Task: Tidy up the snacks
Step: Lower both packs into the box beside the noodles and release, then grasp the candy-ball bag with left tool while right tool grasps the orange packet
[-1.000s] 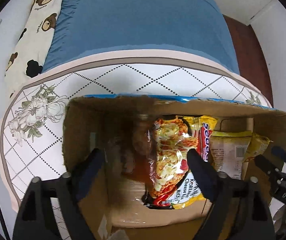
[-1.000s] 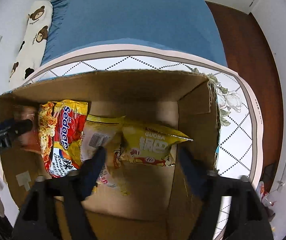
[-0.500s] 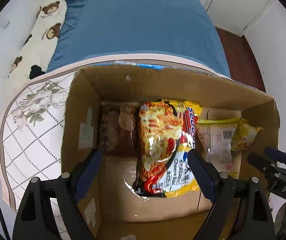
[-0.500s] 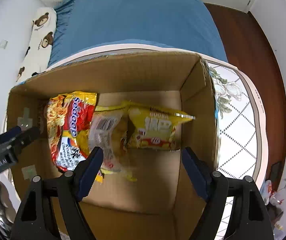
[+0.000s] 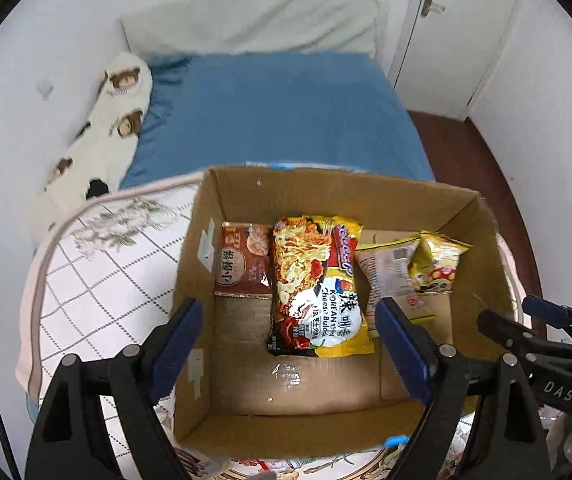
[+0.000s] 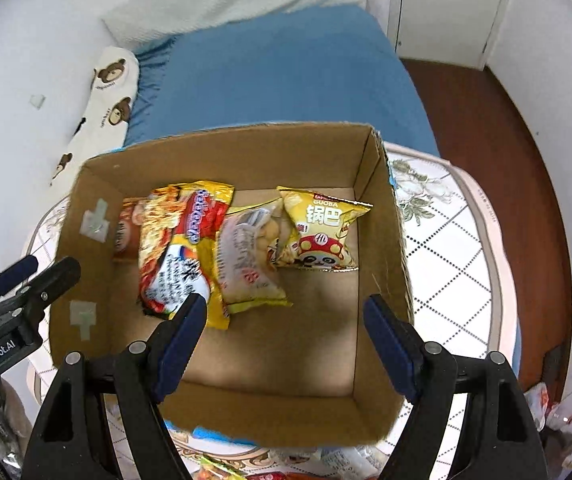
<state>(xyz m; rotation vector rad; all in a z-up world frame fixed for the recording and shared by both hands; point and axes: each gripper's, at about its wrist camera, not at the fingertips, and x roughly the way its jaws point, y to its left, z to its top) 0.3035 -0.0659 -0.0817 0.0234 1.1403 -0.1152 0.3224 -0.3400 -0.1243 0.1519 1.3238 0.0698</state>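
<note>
Cardboard box (image 5: 482, 232) sits open on the patterned bench (image 5: 97, 280). Four snack packets lie in a row along its far side — brown packet (image 5: 241, 264), noodle packet (image 5: 318, 292), pale packet (image 6: 249, 256), yellow packet (image 6: 322, 236). Left tongs (image 5: 288, 340) spread wide, holding nothing, above the box. Right tongs (image 6: 286, 336) likewise wide and unloaded — both clear of the packets
</note>
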